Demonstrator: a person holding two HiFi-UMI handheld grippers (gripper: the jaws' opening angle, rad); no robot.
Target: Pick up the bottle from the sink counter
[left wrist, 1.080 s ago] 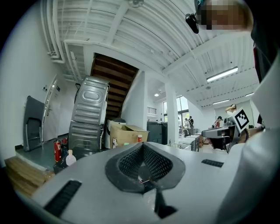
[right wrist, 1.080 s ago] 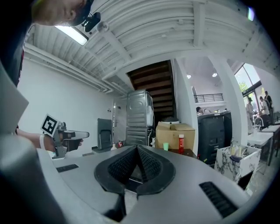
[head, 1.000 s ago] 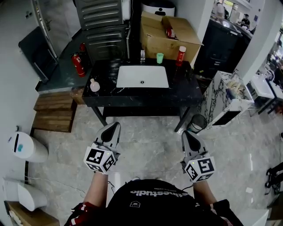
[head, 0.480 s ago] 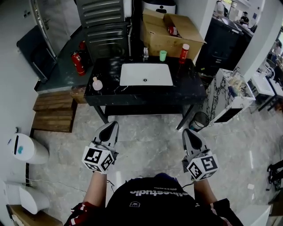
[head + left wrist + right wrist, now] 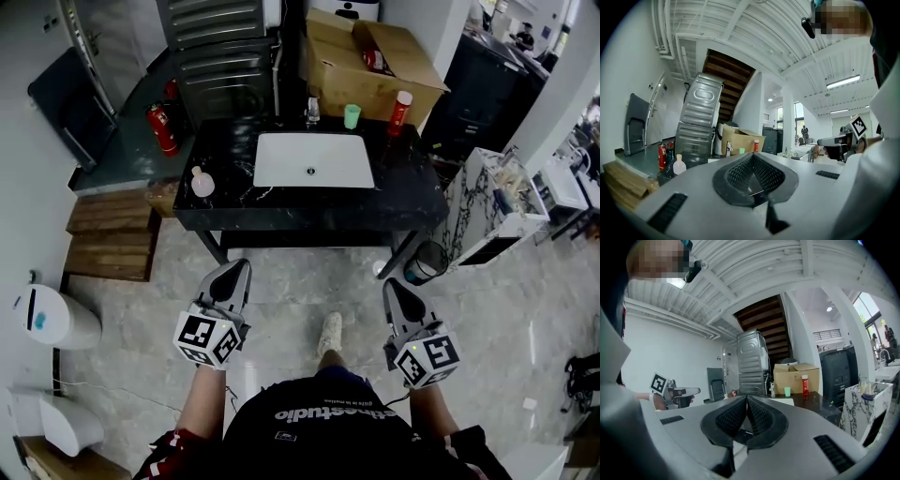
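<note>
Left tool (image 5: 752, 156): clenched; the jaws are pressed together tip to tip and nothing is held between them. It is held over the floor, well short of the worktop.
Right tool (image 5: 746, 398): also clenched and empty, the jaws closed on each other. It is held level with the left tool and well apart from it.
Worktop (image 5: 403, 192): black and marbled, seen ahead of both tools. A white sink (image 5: 281, 161) is set in its middle.
Round bottle (image 5: 201, 182): pale pink and capped. It is stood upright on the left end of the worktop, left of the sink, and is touched by neither tool.
Red bottle (image 5: 399, 112): white-capped and stood upright at the back right of the worktop, just in front of the box. It is well apart from both tools.
Cup (image 5: 352, 116): green, placed behind the sink's back right corner, left of the red bottle.
Box (image 5: 370, 70): cardboard, with its flaps open, set behind the worktop.
Extinguisher (image 5: 161, 128): red, stood beyond the worktop's back left corner.
Steps (image 5: 112, 239): wooden, laid on the floor left of the worktop.
Bin (image 5: 427, 263): round, placed on the floor near the worktop's front right leg.
Shoe (image 5: 329, 334): pale, seen on the floor between the two tools in the head view.
Person (image 5: 328, 422): a dark printed top is seen at the bottom of the head view, with a forearm behind each tool.
</note>
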